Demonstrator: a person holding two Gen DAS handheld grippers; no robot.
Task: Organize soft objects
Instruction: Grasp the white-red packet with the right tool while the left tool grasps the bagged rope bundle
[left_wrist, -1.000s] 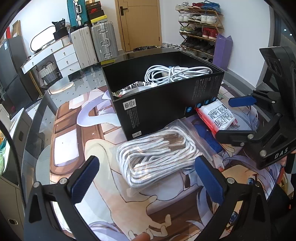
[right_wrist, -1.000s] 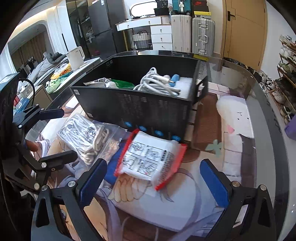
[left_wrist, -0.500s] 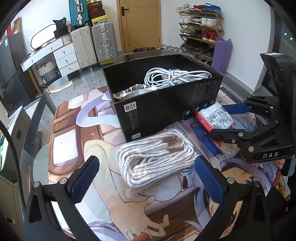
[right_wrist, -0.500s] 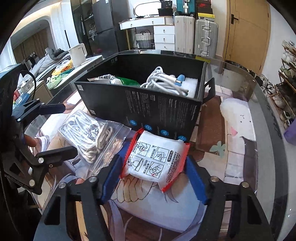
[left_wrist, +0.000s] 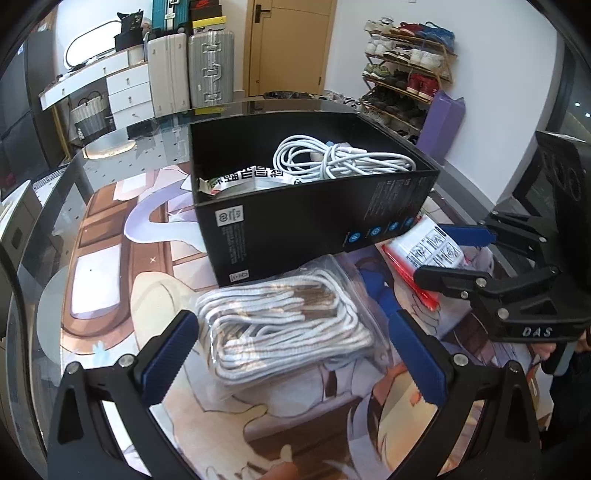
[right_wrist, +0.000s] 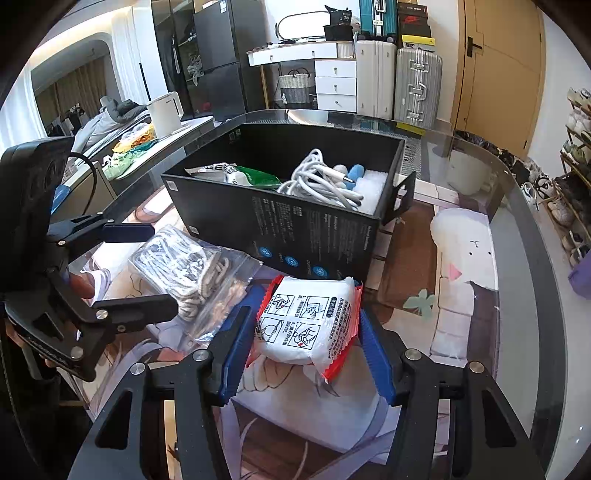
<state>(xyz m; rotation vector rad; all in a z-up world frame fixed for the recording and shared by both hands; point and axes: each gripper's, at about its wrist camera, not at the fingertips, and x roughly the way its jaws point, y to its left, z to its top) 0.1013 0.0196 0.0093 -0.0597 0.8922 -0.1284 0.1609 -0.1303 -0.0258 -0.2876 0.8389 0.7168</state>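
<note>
My right gripper is shut on a white packet with red edges and holds it just in front of the black box. The packet also shows in the left wrist view. My left gripper is open around a clear bag of white rope, one finger on each side, not touching. The bag lies on the table mat beside the box. The box holds a white cable coil and a foil pouch.
The glass table carries a printed mat. A white kettle stands on a side counter at the left. Suitcases, a door and a shoe rack are behind.
My right gripper has closed on the red-edged packet and lifted it slightly. My left gripper stays open around the rope bag and has barely moved.
</note>
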